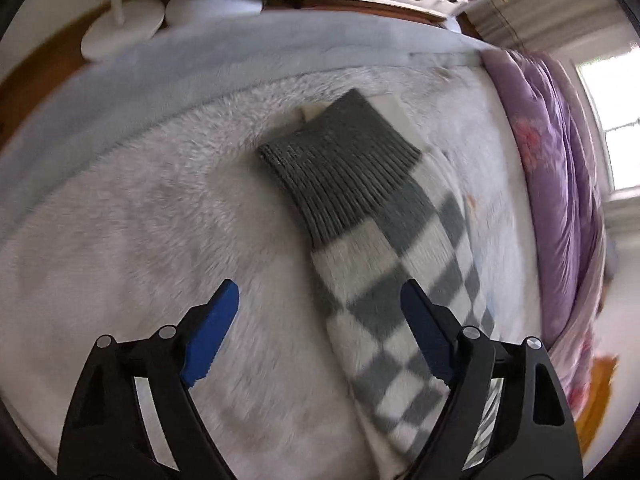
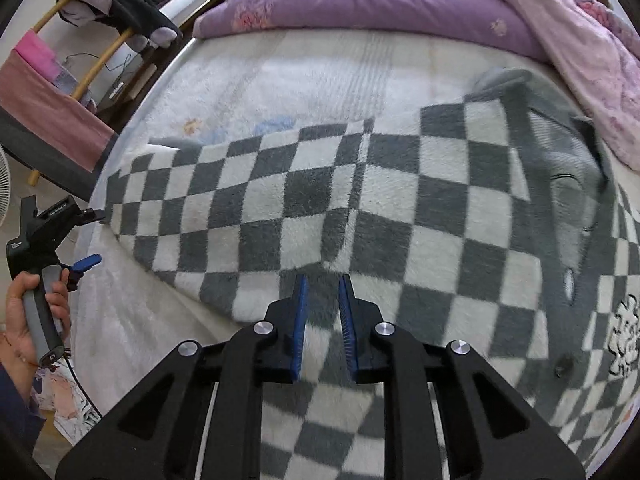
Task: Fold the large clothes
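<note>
A grey-and-white checkered knit cardigan lies spread on a white fluffy bed cover. Its sleeve with a grey ribbed cuff stretches out in the left wrist view. My left gripper is open and empty, hovering over the sleeve with the cloth between its blue fingers. It also shows in the right wrist view, held in a hand at the left bed edge. My right gripper hangs over the cardigan body, its jaws a narrow gap apart with nothing between them.
A purple quilt and a pink one are piled along the far side of the bed. A clothes rack with hanging clothes stands to the left. White fan bases stand on the floor beyond the bed's edge.
</note>
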`<state>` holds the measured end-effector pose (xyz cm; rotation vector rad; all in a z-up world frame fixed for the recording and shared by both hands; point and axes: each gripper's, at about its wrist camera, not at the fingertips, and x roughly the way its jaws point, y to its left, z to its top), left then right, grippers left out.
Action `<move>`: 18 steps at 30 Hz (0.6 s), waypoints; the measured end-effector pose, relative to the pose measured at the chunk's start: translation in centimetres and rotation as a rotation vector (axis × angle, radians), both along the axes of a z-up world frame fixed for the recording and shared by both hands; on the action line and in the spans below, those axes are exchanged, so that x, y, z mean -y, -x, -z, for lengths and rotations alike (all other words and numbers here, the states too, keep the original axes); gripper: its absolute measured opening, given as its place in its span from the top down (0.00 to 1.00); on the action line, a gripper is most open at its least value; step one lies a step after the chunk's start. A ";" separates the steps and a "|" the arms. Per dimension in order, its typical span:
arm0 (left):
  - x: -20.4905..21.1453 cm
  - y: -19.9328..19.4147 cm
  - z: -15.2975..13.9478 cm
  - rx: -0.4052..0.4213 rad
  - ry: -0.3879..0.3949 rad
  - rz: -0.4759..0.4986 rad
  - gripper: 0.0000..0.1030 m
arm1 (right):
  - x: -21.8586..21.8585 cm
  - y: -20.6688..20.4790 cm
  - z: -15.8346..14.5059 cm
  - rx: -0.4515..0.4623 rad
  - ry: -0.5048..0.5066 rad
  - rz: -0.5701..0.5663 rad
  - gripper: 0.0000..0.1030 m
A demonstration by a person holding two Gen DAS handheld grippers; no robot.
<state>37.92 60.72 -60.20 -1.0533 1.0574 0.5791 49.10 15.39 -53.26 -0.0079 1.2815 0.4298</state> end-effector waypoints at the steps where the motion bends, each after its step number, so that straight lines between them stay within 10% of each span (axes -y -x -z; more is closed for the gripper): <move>1: -0.2 -0.3 0.5 0.004 -0.001 -0.006 0.21 | -0.2 -0.3 0.5 -0.003 -0.001 -0.002 0.85; 7: -1.2 -1.6 1.7 0.026 -0.036 -0.017 0.40 | -1.1 -1.9 2.9 -0.031 -0.005 -0.007 0.85; 11: -0.9 -1.2 0.9 0.079 -0.077 -0.012 0.89 | -1.3 -2.7 4.1 -0.044 -0.023 0.003 0.85; 18: 0.8 -0.1 -3.8 0.206 -0.148 0.001 0.91 | -0.8 -3.1 5.7 -0.101 -0.081 0.041 0.86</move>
